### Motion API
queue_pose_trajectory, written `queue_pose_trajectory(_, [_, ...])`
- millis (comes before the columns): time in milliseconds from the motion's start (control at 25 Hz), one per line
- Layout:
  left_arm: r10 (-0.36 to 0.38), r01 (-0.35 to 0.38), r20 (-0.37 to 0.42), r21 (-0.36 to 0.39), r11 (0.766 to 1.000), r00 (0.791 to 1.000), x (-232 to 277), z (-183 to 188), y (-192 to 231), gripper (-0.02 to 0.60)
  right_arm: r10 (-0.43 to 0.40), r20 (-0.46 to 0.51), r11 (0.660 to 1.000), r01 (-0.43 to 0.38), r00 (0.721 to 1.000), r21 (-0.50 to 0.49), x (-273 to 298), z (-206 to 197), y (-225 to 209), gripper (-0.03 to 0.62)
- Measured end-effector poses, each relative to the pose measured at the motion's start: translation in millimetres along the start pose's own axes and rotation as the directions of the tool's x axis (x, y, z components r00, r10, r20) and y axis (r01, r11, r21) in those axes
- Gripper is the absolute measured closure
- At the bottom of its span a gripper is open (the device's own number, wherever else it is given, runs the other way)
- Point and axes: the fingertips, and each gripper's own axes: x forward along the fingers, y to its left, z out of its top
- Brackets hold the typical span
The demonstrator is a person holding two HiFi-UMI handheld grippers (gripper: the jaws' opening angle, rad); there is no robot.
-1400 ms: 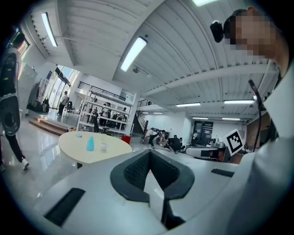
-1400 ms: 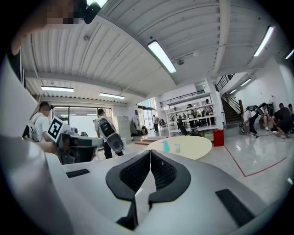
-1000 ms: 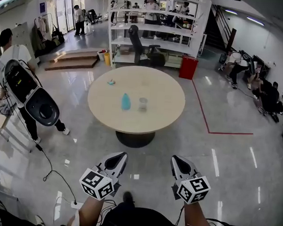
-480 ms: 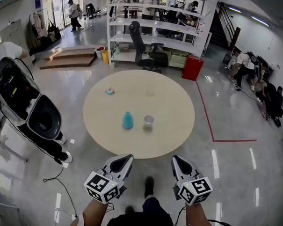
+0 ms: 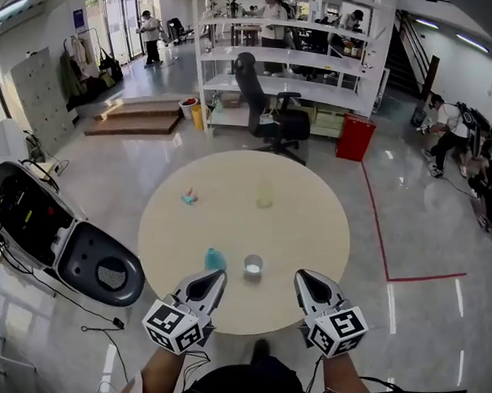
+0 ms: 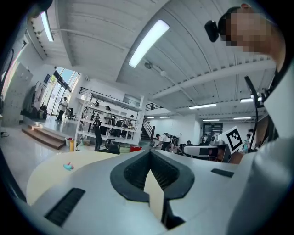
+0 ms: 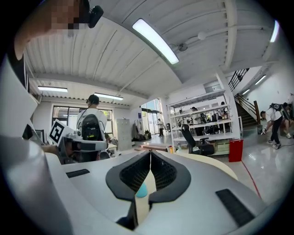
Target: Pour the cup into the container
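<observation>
A teal cup and a clear round container with something white in it stand side by side near the front edge of the round beige table. My left gripper is shut and empty, with its tip just short of the teal cup. My right gripper is also shut and empty, to the right of the clear container and apart from it. In the right gripper view the teal cup shows through the slit below the closed jaws. In the left gripper view the jaws meet over bare tabletop.
A pale yellow clear cup and a small teal and pink object sit farther back on the table. A large white and black pod-shaped machine stands at the left. Behind the table are a black office chair, white shelves and a red bin.
The table has come much closer: it was well ahead on the floor and both grippers now reach its front edge, by the cup and container. Both grippers stay shut.
</observation>
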Motion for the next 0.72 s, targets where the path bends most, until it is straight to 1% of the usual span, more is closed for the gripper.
queue_pose_trajectory(80, [0.005,-0.005,-0.001,0.013,1.000,1.000,24.9,10.7,0.2,0.581,0.020,0.001,1.000,-0.020,1.000,0.003,13.7,10.1,-20.0,0.588])
queue_pose_trajectory(200, [0.007,-0.006,-0.017,0.064,0.998,1.000,51.8,15.4,-1.4,0.581,0.035,-0.009,0.999,-0.035,0.999,0.024,28.7,14.2,-43.7,0.588])
queue_pose_trajectory(280, [0.006,-0.004,-0.025,0.062,0.998,1.000,64.8,12.8,4.1,0.581,0.043,-0.006,0.999,-0.043,0.999,0.032,39.8,11.5,-54.3,0.588])
queue_pose_trajectory(360, [0.021,-0.020,-0.022,0.057,0.998,1.000,75.2,14.8,16.5,0.581,0.047,0.004,0.998,-0.047,0.999,0.040,51.9,11.4,-63.8,0.588])
queue_pose_trajectory(480, [0.043,-0.042,-0.004,0.053,0.998,0.999,82.1,30.8,40.1,0.581,0.040,0.013,0.998,-0.041,0.999,0.056,72.7,17.8,-72.6,0.588])
queue_pose_trajectory(600, [0.036,-0.036,0.006,0.046,0.998,0.999,82.7,37.1,54.8,0.581,0.018,0.007,0.999,-0.018,1.000,0.047,81.2,20.4,-74.4,0.588])
queue_pose_trajectory(720, [0.048,-0.049,0.017,0.042,0.998,0.999,79.7,36.3,78.2,0.581,0.014,0.021,0.999,-0.015,1.000,0.034,98.2,20.1,-69.5,0.588])
